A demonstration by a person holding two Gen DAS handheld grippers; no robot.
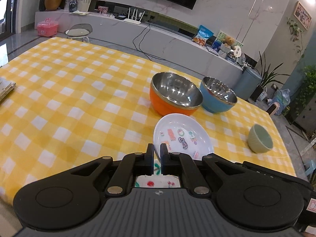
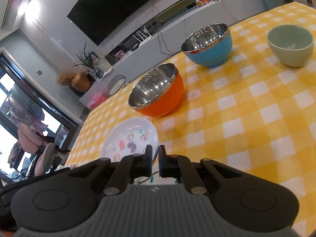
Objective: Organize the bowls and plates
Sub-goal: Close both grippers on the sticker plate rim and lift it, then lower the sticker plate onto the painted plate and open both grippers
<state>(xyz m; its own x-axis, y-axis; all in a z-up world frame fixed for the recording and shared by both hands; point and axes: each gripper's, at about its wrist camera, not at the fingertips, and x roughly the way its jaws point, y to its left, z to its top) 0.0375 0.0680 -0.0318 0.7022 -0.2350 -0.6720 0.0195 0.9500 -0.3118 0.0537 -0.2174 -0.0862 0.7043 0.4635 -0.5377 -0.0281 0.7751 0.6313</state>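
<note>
Left gripper (image 1: 157, 148) nearest, jaws pinching rim of white plate (image 1: 182, 136), cartoon stickers printed inside, no food; right gripper (image 2: 155, 151) jaws pinched on the same plate's (image 2: 130, 140) edge; plate sits low over yellow checked tablecloth (image 1: 69, 98); behind it orange bowl (image 1: 174, 96) touching blue bowl (image 1: 218, 97), both steel-lined, empty; green bowl (image 1: 260, 138) apart at right, empty.

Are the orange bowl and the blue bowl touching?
Apart. In the right wrist view a strip of yellow checked tablecloth shows between the orange bowl and the blue bowl; the left wrist view overlaps them.
</note>
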